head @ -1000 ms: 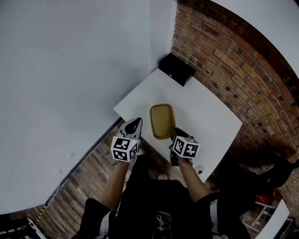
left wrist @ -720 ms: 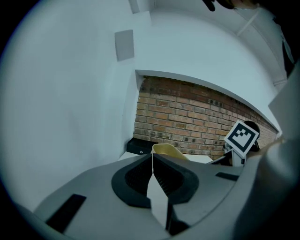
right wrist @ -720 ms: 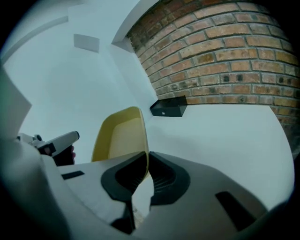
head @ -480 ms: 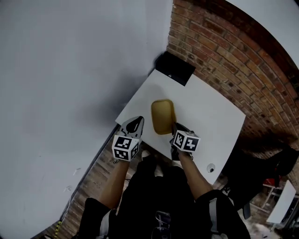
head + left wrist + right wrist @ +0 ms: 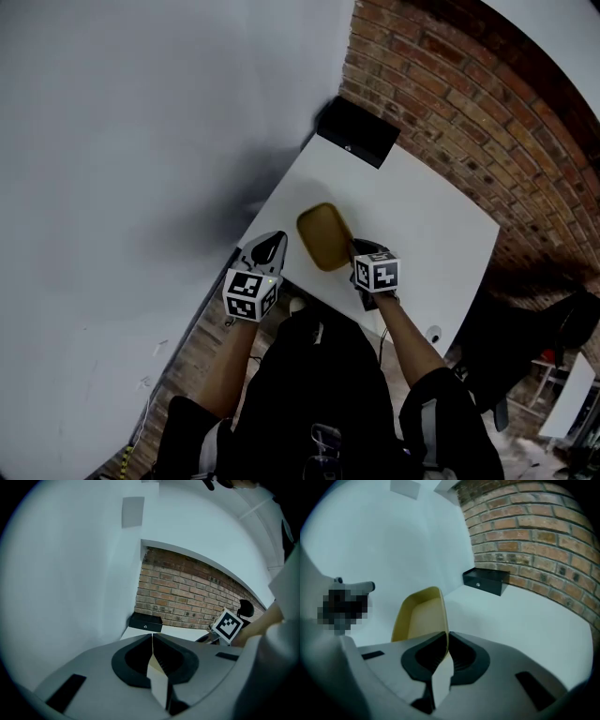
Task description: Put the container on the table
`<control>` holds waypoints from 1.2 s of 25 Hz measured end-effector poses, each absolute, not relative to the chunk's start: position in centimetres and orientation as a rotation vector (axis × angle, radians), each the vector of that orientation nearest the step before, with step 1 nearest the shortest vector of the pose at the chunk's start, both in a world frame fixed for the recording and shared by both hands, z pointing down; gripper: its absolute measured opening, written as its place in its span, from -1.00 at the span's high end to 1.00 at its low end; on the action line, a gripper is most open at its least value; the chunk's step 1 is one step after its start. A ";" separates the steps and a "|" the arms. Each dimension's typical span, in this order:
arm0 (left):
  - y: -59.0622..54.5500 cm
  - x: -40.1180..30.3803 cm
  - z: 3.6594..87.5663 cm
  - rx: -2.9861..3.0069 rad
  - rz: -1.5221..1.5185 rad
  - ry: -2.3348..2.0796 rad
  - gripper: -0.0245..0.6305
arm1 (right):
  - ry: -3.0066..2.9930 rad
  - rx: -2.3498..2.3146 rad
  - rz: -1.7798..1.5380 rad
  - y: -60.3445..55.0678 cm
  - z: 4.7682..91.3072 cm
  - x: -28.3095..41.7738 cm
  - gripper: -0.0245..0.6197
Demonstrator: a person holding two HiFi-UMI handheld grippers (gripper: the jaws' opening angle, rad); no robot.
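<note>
Container (image 5: 323, 236), yellow, shallow, oblong: pinched by its right wall between the closed jaws of right gripper (image 5: 357, 249); body reaching ahead and left of the jaws, tilted, over near part of white table (image 5: 427, 220). Contact with tabletop not discernible.
Left gripper (image 5: 268, 251): jaws pressed together, nothing between; just left of container, apart from it.
Black box (image 5: 355, 132): table's far corner, by brick wall (image 5: 469, 103).

The table (image 5: 422, 220) is bare across its middle and right part. A black box (image 5: 356, 131) stands at the far left corner, against the brick wall (image 5: 469, 84). The white wall (image 5: 141, 141) closes the left side. The container (image 5: 323, 236), held by the right gripper (image 5: 358, 247), takes the near left part. A small round thing (image 5: 433, 333) lies at the near right edge.
</note>
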State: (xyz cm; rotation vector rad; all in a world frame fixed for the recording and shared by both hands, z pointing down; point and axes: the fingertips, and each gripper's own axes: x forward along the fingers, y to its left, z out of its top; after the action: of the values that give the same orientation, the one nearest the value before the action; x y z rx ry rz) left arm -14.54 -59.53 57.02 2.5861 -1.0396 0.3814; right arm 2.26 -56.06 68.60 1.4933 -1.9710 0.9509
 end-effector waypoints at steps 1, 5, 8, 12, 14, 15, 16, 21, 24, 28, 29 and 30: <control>-59.6 -14.7 57.2 2.585 0.385 -1.038 0.87 | -1.981 1.438 0.923 -56.3 69.0 1.9 0.81; -60.1 -15.5 57.8 2.575 0.405 -1.046 0.87 | -1.984 1.316 0.874 -57.2 70.4 1.2 0.81; -60.7 -15.9 58.1 2.569 0.421 -1.053 0.87 | -1.980 1.288 0.877 -57.9 71.3 1.0 0.81; -61.4 -16.5 58.6 2.556 0.439 -1.068 0.87 | -1.978 1.253 0.875 -58.8 72.4 0.6 0.81; -61.6 -16.6 58.9 2.550 0.451 -1.068 0.87 | -1.979 1.226 0.864 -59.1 73.0 0.4 0.81; -61.8 -16.7 59.0 2.549 0.458 -1.067 0.87 | -1.979 1.211 0.858 -59.3 73.3 0.3 0.81; -62.0 -16.8 59.1 2.546 0.464 -1.067 0.87 | -1.980 1.197 0.854 -59.5 73.5 0.1 0.81; -62.6 -17.0 59.4 2.533 0.468 -1.067 0.87 | -1.978 1.139 0.844 -60.0 74.4 0.0 0.81; -63.0 -16.8 59.5 2.533 0.466 -1.063 0.87 | -1.976 1.077 0.832 -59.9 74.9 -0.3 0.81; -62.8 -16.2 59.6 2.536 0.465 -1.053 0.87 | -1.965 1.021 0.818 -59.8 75.6 -0.3 0.81; -62.7 -16.2 59.6 2.537 0.466 -1.050 0.87 | -1.963 1.014 0.820 -59.7 75.7 -0.3 0.81; -62.7 -16.2 59.6 2.537 0.469 -1.048 0.87 | -1.961 1.006 0.821 -59.7 75.9 -0.4 0.81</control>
State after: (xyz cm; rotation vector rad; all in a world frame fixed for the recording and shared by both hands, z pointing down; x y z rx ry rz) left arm -16.17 -62.69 59.58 2.5372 -1.0480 0.4689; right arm -0.40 -59.69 75.94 1.0060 -1.9612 0.8205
